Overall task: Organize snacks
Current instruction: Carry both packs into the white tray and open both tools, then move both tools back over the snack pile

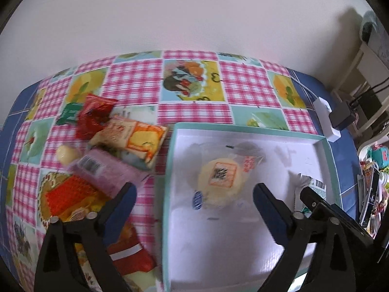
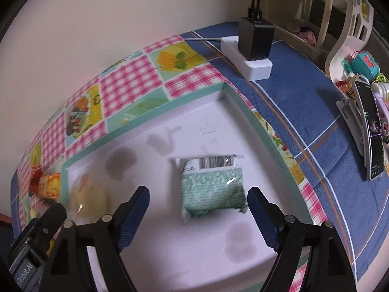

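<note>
Both grippers hang over a shallow white box with a pale green rim that sits on the bench, on a patchwork cloth of pink check and fruit squares.

The left gripper has its fingers spread as wide as they go and grips nothing. Between and just beyond them, on the box floor, lies a round yellow cake in a clear wrapper, free of both pads. One finger sits over the cloth outside the box's left wall; the other is over the box floor.

The right gripper also has its fingers well apart and empty. A green and white snack packet with a barcode near its top edge lies flat on the box floor between them, closer to the finger at 3 o'clock; the blur makes it hard to say whether it brushes that pad. Seen from this gripper, the yellow cake is at 9 o'clock of the packet, well apart from it.

Outside the box, at 9 o'clock of it from the left gripper's view, the remaining snacks sit in a loose heap: a red crinkled packet, an orange and cream one, a pink one with a barcode, a small pale yellow round one, and orange and red ones nearer the camera.

At 1 o'clock beyond the box, a white power strip with a black plug block on it rests on a blue cloth.
</note>
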Available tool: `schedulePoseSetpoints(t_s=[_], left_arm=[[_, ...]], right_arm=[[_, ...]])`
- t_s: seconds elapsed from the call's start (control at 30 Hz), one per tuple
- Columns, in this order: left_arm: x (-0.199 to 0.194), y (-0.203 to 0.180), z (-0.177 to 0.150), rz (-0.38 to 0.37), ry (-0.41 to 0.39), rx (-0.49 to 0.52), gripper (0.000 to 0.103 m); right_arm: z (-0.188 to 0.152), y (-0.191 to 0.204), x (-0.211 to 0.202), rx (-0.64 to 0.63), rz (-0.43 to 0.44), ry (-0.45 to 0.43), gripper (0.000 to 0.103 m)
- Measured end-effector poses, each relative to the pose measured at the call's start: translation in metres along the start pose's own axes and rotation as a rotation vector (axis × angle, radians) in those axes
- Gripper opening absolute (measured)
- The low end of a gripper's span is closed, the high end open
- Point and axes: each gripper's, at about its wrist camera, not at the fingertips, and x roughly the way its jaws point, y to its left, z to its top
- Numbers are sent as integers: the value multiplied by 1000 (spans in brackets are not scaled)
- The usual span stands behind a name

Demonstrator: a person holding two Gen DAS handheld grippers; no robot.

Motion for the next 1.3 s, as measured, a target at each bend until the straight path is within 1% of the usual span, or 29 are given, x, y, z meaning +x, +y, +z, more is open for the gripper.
schedulePoseSetpoints(t_s=[0.1, 0.2, 0.27, 0.43, 0.57, 0.7, 0.8, 1.07, 1.2, 1.3], left_arm=[[-10, 11, -7, 21, -19, -22, 103], [-19, 22, -16, 53, -33, -30, 103], [-28, 32, -25, 88, -48, -34, 103], [-48, 58, -43, 117, -75, -73, 103], [-65, 75, -62, 156, -104, -86, 103], [-80, 88, -77, 170, -128, -103, 103], [-88, 100, -88, 163, -140, -124, 103], [-93, 145, -115, 138, -92, -235, 103], [-93, 164, -126, 152, -53, -276, 103], [-91, 179, -132, 145, -28, -323, 103]], right_arm=[[-8, 5, -9, -14, 14, -15, 87], [-16, 8, -18, -17, 37, -30, 103], [-21, 11, -25, -24, 56, -34, 103], [-37, 19, -42, -50, 77, -54, 103], [-53, 25, -56, -59, 129, -59, 103], [-71, 33, -72, -97, 148, -76, 103], [-84, 38, -80, -122, 162, -81, 103], [-115, 55, -81, -179, 196, -23, 103], [-129, 73, -81, -225, 229, 10, 103], [-139, 89, -80, -268, 243, 31, 103]])
